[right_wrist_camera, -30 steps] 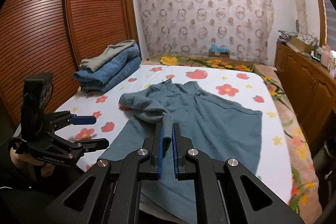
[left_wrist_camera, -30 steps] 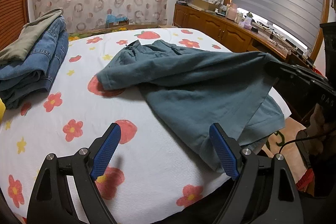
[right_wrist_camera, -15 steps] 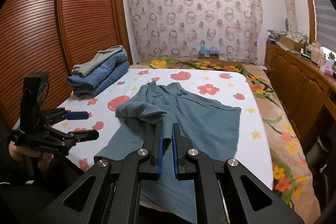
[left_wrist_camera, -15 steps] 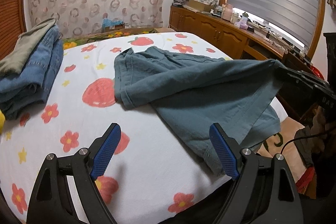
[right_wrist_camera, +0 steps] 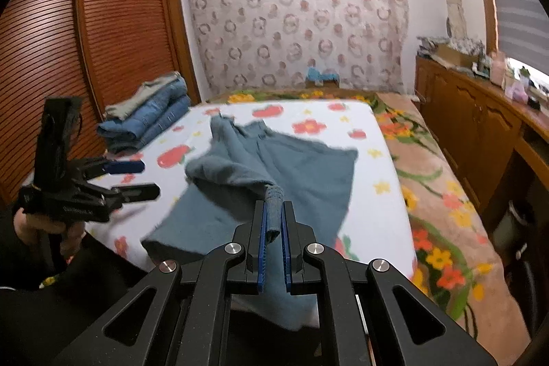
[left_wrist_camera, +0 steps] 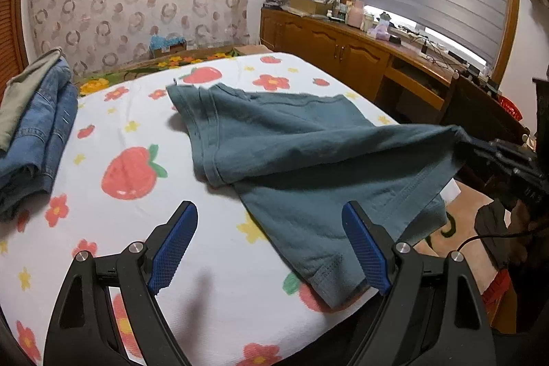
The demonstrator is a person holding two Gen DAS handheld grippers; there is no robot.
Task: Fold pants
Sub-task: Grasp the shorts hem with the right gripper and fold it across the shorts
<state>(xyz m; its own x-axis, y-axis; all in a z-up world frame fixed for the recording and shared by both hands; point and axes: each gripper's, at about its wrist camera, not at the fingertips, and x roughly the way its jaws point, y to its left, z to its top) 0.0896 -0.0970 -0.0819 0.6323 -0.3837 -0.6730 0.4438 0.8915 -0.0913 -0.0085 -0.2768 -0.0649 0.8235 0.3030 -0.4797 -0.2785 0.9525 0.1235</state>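
Pants (left_wrist_camera: 308,153) lie part-spread on the bed (left_wrist_camera: 103,132), one corner clamped in the right tool (right_wrist_camera: 273,218) — left tool (left_wrist_camera: 267,242) hovers apart and empty — so the lifted corner should be kept taut and laid flat, edges aligned.

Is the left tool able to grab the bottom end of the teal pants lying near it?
Probably yes. The left tool is open and empty, and the near leg end of the teal pants lies flat on the bed just ahead, with nothing between them.
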